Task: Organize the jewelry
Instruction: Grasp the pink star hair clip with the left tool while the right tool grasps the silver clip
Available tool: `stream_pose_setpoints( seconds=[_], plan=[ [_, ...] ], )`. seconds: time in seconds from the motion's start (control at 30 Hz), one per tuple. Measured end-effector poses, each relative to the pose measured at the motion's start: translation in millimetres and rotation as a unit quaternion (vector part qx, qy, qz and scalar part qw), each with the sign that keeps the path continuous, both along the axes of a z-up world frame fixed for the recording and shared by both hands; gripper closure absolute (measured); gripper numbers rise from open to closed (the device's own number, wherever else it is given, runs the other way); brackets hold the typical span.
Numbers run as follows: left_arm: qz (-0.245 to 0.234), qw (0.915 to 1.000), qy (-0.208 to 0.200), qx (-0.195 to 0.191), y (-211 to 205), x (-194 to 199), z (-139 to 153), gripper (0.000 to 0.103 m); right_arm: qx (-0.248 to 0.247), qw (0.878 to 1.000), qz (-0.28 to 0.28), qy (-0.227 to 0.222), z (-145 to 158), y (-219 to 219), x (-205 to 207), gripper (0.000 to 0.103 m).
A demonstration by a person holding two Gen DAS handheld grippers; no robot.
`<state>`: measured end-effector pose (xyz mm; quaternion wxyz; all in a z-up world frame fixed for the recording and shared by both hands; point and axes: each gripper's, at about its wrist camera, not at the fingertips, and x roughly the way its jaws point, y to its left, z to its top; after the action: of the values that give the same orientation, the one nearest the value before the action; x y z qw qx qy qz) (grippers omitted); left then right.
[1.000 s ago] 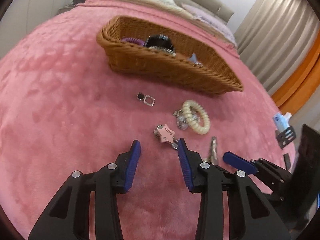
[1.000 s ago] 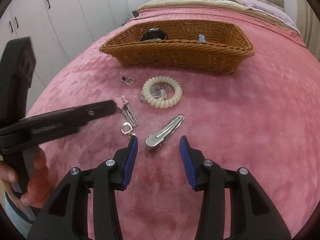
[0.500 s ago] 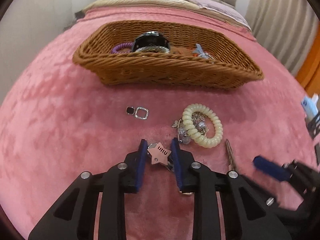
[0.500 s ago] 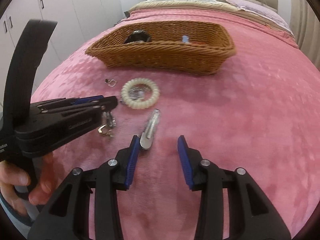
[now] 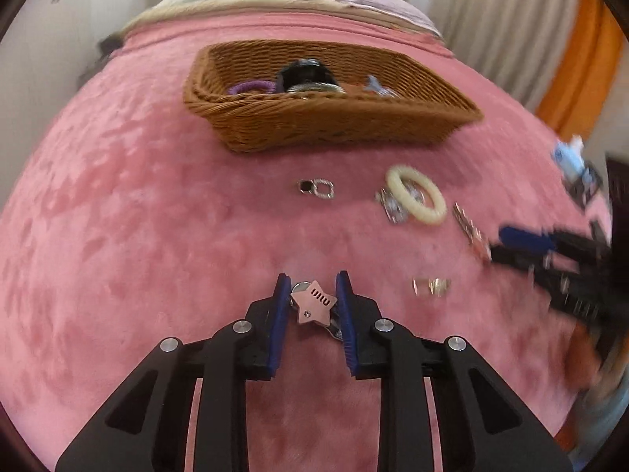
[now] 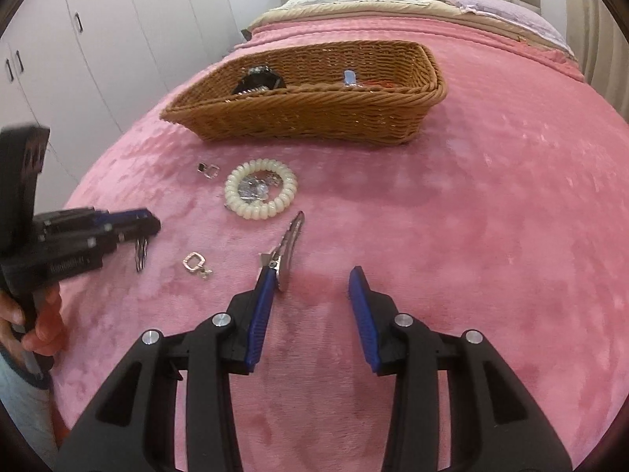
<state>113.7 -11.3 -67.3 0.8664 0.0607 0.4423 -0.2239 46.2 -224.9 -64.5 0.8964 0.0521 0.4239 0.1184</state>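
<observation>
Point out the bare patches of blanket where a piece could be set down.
Free: the broad pink blanket right of the cream coil hair tie and silver clip, below the wicker basket; also left of the square earrings. Crowded: the strip from earrings to clip, where the left gripper holds the star clip.

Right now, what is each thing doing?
left gripper: has just closed, shut on the star clip
star clip: gripped
right gripper: open, empty
silver clip: lying by the right gripper's left finger
spiral hair tie: on the blanket
basket: holds some pieces
</observation>
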Motion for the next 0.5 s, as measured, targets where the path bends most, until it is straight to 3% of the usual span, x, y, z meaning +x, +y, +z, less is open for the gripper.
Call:
stream_pose_setpoints(
  seconds=[0.1,0.13,0.2,0.3,0.4,0.5],
  plan=[
    [0.002,1.0000,-0.004,-0.003,1,-3,0,0.077,0.012,1.000,0.005,-0.007,3,0,-1,0.066],
    [0.009,0.9999,-0.001,-0.009,3,-3,0,0.072,0.017,1.000,0.007,-0.011,5,0,-2,0.066],
    [0.035,0.9992,0.000,-0.021,9,-6,1,0.061,0.020,1.000,0.011,-0.018,7,1,-4,0.066],
    [0.097,0.9945,0.016,-0.037,14,-18,-2,0.059,0.021,0.999,0.018,-0.024,9,5,-6,0.066],
    [0.120,0.9926,0.007,-0.018,1,-27,-3,0.056,0.014,0.999,0.030,-0.022,7,13,-7,0.066],
    [0.129,0.9905,-0.020,0.043,-18,-32,-7,0.054,-0.001,0.999,0.035,-0.018,4,21,-7,0.061]
  ],
)
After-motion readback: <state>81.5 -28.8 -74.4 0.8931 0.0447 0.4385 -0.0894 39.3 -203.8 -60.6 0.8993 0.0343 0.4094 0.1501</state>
